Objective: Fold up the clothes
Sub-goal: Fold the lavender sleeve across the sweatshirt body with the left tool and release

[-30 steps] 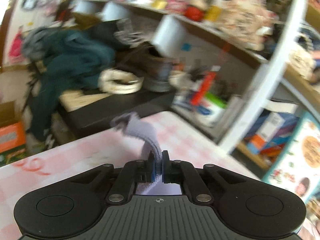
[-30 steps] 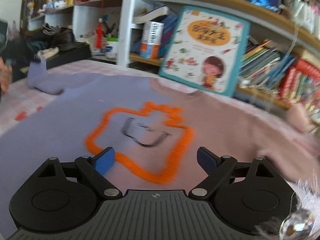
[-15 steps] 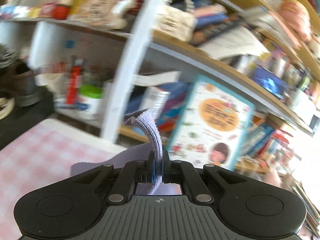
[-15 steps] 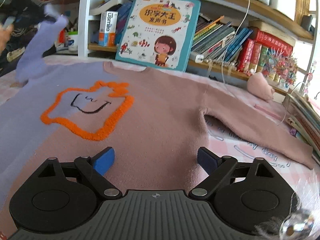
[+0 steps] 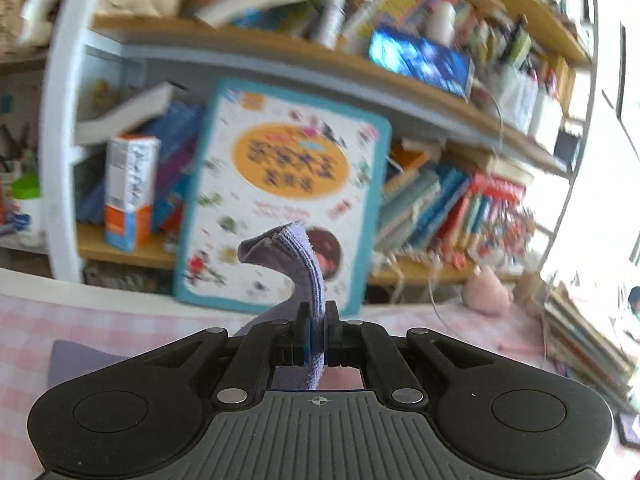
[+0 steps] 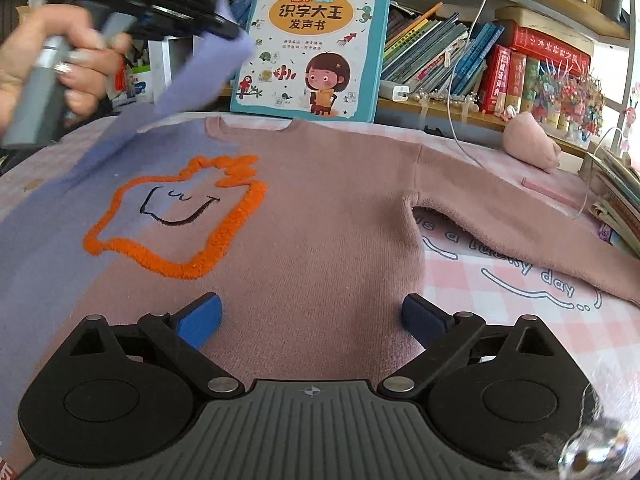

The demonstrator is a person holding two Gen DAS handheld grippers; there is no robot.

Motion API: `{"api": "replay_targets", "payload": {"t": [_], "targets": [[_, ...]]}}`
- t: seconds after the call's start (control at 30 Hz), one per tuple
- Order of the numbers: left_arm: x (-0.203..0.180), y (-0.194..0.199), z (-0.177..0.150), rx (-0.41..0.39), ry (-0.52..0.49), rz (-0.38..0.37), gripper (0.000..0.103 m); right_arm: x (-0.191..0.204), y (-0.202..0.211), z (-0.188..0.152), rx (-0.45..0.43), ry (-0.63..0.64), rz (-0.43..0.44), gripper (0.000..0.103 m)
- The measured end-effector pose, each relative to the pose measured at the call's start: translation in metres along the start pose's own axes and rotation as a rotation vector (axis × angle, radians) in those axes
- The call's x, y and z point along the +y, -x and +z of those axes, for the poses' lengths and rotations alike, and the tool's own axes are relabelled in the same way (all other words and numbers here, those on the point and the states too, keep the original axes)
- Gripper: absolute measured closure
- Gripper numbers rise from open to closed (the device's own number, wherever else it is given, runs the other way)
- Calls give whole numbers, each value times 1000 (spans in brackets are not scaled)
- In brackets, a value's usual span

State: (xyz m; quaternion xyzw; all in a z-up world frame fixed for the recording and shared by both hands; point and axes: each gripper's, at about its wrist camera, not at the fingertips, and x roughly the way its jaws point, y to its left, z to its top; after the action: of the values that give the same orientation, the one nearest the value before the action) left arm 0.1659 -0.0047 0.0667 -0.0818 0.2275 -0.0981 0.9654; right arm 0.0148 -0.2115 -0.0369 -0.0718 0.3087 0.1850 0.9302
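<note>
A pink and lilac sweater [image 6: 320, 208] with an orange outlined patch [image 6: 176, 216] lies flat on the checked table. Its pink right sleeve [image 6: 520, 220] stretches out to the right. My left gripper [image 5: 316, 332] is shut on the cuff of the lilac sleeve [image 5: 304, 264] and holds it up in the air; in the right wrist view it [image 6: 228, 32] is at the upper left with the lilac sleeve [image 6: 192, 80] hanging from it. My right gripper [image 6: 312, 316] is open and empty, low over the sweater's front.
A picture book [image 6: 316, 44] leans against a bookshelf [image 6: 480, 60] right behind the table. A pink soft toy [image 6: 528, 140] lies at the back right. A stack of books [image 6: 620, 200] sits at the right edge. The pink checked tablecloth [image 6: 500, 300] shows at the right.
My left gripper has lifted the lilac sleeve and swung it to the right, toward the sweater's body. My right gripper has shifted right over the sweater and stays open.
</note>
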Motion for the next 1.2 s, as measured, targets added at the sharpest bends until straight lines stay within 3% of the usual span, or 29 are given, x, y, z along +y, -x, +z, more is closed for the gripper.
{"api": "replay_targets", "payload": {"t": [0.23,0.37,0.43,0.5,0.57,0.77,0.87,0.97,1.07,1.2], "targets": [[-27,-40,-34,153,-62,-41,97,-1,0,1,2,-4,1,5],[-41,-46,-49,202,-113,-90,93,0,0,1,3,-6,1,5],[-44,-45,-52,216,-122,-127,83,-1,0,1,3,-8,2,5],[-44,-41,-52,221,-111,-177,55,-1,0,1,4,-9,3,5],[-47,-34,-53,199,-131,-191,40,-2,0,1,4,-10,4,5],[-47,-7,-51,158,-174,-223,39,-1,-1,1,5,-10,8,3],[-31,12,-55,133,-214,-164,39,-1,-1,1,6,-10,9,3],[-5,31,-62,107,-247,-32,39,-1,-1,1,7,-11,11,3],[34,48,-69,97,-183,117,37,-2,-1,1,7,-12,14,3],[85,72,-81,119,-49,258,37,-2,-1,1,8,-10,12,3]]}}
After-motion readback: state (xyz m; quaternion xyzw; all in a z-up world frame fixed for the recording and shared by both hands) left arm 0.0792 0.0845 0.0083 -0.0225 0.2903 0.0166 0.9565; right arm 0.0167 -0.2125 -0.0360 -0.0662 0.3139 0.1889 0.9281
